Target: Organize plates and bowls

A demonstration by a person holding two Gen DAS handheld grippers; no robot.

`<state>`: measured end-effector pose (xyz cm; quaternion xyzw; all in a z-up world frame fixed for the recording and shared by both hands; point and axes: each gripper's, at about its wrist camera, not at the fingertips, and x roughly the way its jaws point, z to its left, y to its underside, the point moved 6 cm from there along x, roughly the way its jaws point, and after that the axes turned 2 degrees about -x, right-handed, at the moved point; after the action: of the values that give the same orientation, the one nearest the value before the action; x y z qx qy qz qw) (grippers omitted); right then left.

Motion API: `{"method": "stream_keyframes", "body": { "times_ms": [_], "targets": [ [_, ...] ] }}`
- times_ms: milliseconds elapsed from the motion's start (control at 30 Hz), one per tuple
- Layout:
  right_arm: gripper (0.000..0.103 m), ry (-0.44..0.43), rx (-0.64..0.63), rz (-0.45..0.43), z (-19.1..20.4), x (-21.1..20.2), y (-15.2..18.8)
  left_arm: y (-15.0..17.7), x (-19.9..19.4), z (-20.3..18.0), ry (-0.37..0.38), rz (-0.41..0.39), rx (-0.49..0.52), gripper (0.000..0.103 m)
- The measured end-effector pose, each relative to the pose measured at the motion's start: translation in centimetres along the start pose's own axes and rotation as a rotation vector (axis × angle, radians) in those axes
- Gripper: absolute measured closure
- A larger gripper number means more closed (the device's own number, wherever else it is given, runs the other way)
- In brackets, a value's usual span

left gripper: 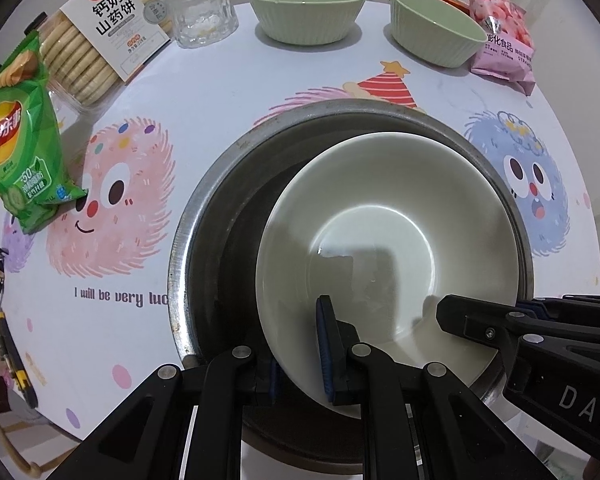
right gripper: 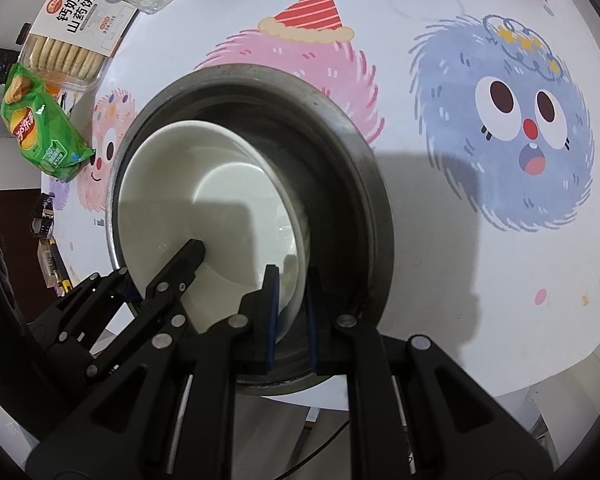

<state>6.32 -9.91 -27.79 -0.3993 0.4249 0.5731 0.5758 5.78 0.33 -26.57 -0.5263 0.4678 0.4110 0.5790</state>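
green bowls (left gripper: 306,8), glass (left gripper: 202,12), snack packs behind

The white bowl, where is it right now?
The white bowl sits tilted inside the metal pot at the table's near edge, both grippers clamped on its near rim.

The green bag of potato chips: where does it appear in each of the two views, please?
Left wrist view: the green bag of potato chips lies at the far left edge, on the table, below the clear box of round biscuits.
Right wrist view: it is at the upper left, smaller, again just below the box.
Shared landmark: the round grey metal basin holding the white ceramic bowl.
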Motion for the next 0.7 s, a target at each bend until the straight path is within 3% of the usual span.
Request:
{"method": "stream_keyframes", "body": {
  "times_ms": [167,367,500,700],
  "targets": [
    [0.089,-0.015,-0.003,-0.009,0.0,-0.8,0.0,-0.2,-1.3,0.0,-0.005,-0.004,-0.003,0.088],
    [0.088,-0.059,0.001,-0.106,-0.7,-5.8,-0.3,-2.4,-5.6,-2.0,-0.001,-0.096,0.058,0.088],
    [0.088,-0.051,0.064,-0.170,-3.6,-8.8,-1.1,-4.7,-6.2,-6.0,0.031,-0.116,0.125,0.088],
    [0.088,-0.026,0.225,-0.226,-10.9,-10.8,-1.8,-7.0,-4.0,-13.3,0.095,-0.119,0.237,0.088]
  ]
}}
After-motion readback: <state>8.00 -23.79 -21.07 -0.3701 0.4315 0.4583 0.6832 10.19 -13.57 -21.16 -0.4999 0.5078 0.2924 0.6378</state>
